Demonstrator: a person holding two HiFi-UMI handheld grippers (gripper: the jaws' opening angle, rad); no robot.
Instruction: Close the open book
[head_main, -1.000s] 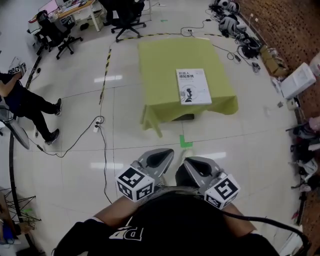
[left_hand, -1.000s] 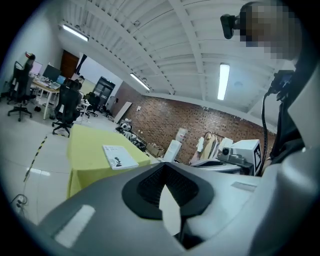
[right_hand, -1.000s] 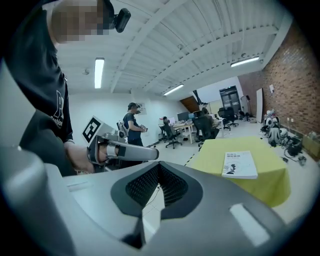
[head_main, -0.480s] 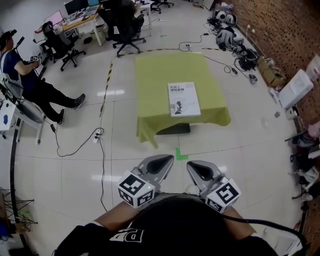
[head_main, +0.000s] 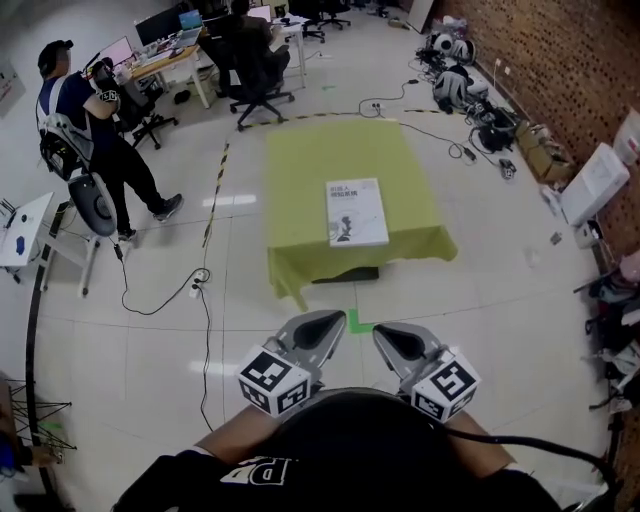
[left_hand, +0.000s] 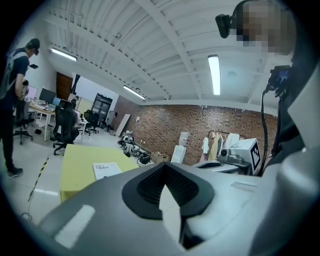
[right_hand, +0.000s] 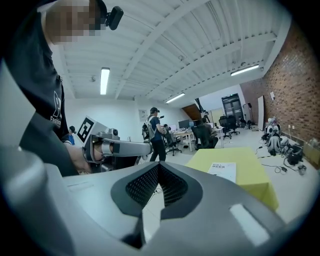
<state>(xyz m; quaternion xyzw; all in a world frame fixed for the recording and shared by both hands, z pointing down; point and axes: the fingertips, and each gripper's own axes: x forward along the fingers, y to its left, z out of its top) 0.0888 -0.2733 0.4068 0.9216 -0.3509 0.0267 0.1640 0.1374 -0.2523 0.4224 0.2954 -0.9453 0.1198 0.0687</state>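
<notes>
Looking down, we hold the left gripper and right gripper over open floor; one closed book lies well beyond both, near the table's front edge. Left gripper view: fingers pressed together, empty. Right gripper view: likewise.

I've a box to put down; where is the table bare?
The table's far half, beyond the book, is bare, as is the strip left of it. The book takes the near part, right of centre.
</notes>
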